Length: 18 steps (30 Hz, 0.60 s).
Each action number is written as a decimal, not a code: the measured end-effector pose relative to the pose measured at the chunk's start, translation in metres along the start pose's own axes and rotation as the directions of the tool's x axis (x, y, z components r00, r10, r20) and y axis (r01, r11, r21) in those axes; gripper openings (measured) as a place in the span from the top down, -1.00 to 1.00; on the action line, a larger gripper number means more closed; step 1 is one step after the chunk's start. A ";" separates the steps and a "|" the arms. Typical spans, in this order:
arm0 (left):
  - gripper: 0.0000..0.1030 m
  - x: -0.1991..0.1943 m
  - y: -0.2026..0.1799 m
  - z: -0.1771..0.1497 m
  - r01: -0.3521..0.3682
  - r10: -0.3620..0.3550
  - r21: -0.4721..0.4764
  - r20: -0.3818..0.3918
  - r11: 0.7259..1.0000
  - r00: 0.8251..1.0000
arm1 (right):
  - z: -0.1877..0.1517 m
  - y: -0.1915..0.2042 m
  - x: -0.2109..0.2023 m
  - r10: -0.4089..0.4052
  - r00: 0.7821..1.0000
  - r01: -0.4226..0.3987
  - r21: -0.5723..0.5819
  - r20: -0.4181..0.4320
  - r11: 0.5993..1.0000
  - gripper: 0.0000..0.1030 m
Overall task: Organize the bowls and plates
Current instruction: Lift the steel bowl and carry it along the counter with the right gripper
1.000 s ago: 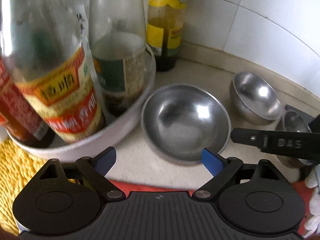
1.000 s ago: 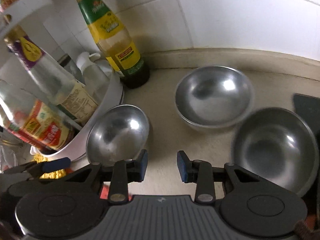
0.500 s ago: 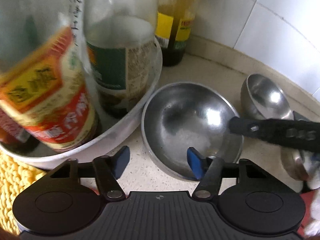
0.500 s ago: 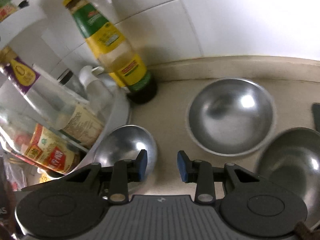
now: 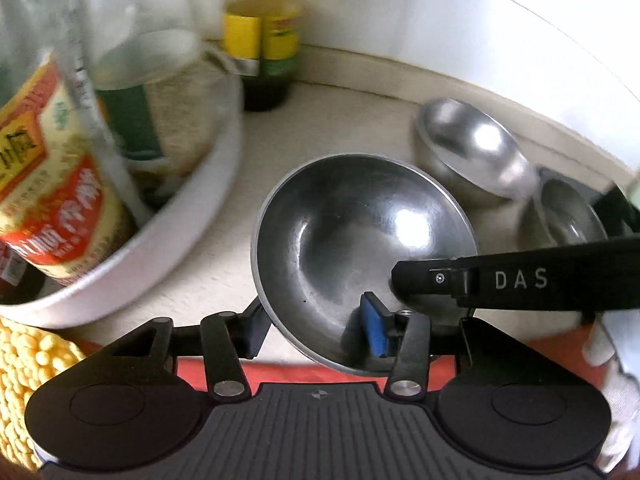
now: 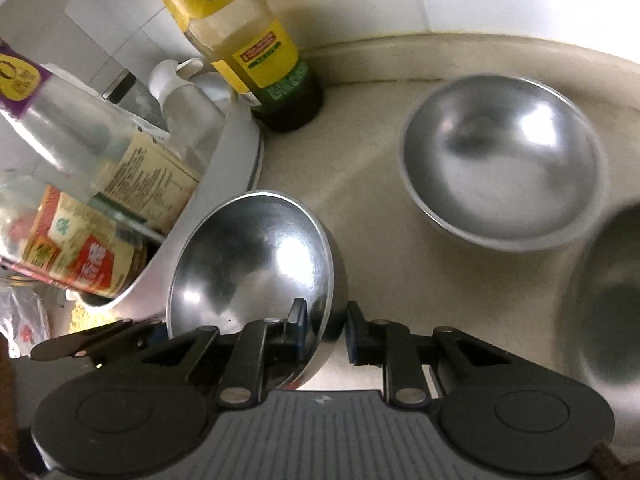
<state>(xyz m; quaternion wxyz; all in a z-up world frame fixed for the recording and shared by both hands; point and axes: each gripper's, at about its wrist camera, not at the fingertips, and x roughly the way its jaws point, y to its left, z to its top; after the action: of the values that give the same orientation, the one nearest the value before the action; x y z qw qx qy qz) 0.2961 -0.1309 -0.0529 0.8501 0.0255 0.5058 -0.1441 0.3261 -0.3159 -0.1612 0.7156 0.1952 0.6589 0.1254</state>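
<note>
Beige counter (image 6: pixel 360 168) tucked in a white-tiled corner, kind of dim and blurry at the edges. Both tongs are on the same steel bowl (image 5: pixel 340 232), which sits at the near edge of the counter, right up against a white tub (image 5: pixel 180 240). Left tongs (image 5: pixel 316 326) straddle the bowl's near wall: one blue pad sits on the outside by the rim, the other down on the inside. The jaws have just been closing and look pinched on the metal. Right tongs (image 6: pixel 326 328) are on the opposite side of the rim with one pad inside and one outside. Those jaws have just been closing too, are nearly together, and clamp the thin wall. From the right wrist view the bowl looks tipped, with its open side leaning toward the tub. A black finger of the right tongs reaches across the bowl in the left wrist view, and there's a white glove (image 5: pixel 616 380) behind it. Two more steel bowls sit apart from this one, a second bowl (image 6: pixel 500 168) back toward the wall and a third bowl (image 6: pixel 604 304) at the right edge. That tub is packed with sauce bottles (image 5: pixel 52 184), and an oil bottle (image 6: pixel 248 40) with a yellow label stands on the counter just behind it. Nubbly yellow cloth (image 5: pixel 24 380) lies at the near left.
</note>
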 end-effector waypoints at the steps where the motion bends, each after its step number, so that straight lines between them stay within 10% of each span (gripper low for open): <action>1: -0.14 0.002 -0.005 -0.002 0.010 -0.010 0.014 -0.010 1.000 1.000 | -0.003 -0.002 -0.004 -0.009 1.000 0.009 0.004 -0.006 1.000 0.64; 18: -0.46 -0.037 -0.008 0.014 0.008 -0.011 0.049 0.068 0.999 0.998 | -0.043 -0.029 -0.112 -0.110 0.969 0.103 0.045 0.221 0.994 0.49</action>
<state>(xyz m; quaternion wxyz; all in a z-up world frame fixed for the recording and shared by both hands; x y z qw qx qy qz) 0.2894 -0.1334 -0.0129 0.8655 0.0389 0.4728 -0.1611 0.2697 -0.3859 -0.0769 0.7873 0.1842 0.5860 0.0530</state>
